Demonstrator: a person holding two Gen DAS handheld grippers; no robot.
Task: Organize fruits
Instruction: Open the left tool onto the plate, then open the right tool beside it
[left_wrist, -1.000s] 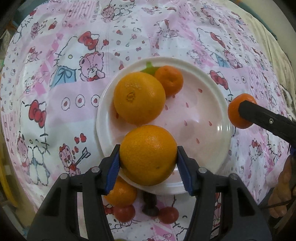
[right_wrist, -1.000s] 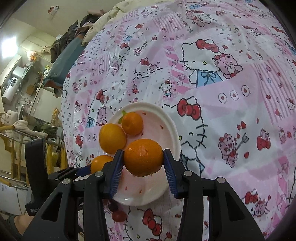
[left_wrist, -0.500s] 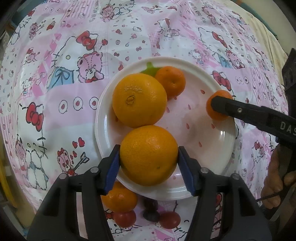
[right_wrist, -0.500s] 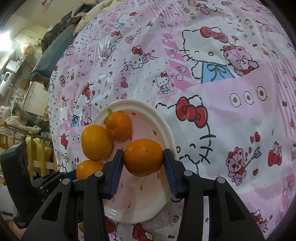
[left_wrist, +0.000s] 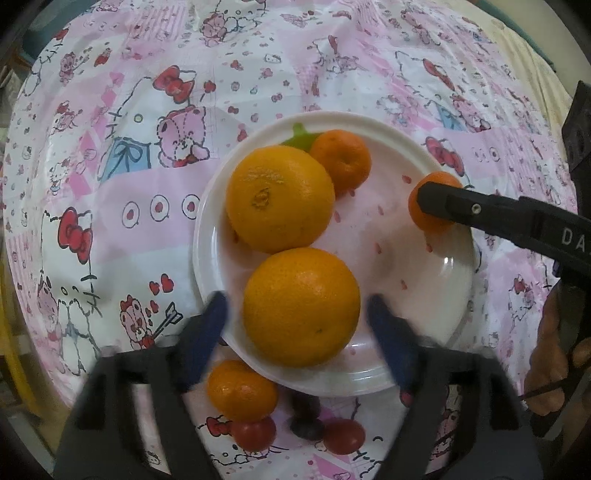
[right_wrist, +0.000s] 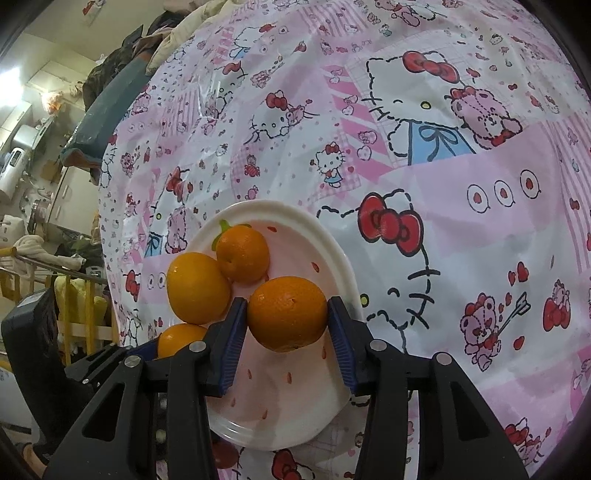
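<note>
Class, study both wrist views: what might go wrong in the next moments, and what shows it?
1. The released big orange sits near the plate's front rim and may roll off.
2. The right gripper holds a small orange beside the other fruit; dropped carelessly, it could knock them.

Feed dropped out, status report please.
Left tool open around big orange on plate. Right tool shut on small orange over plate. Nothing blocking.
</note>
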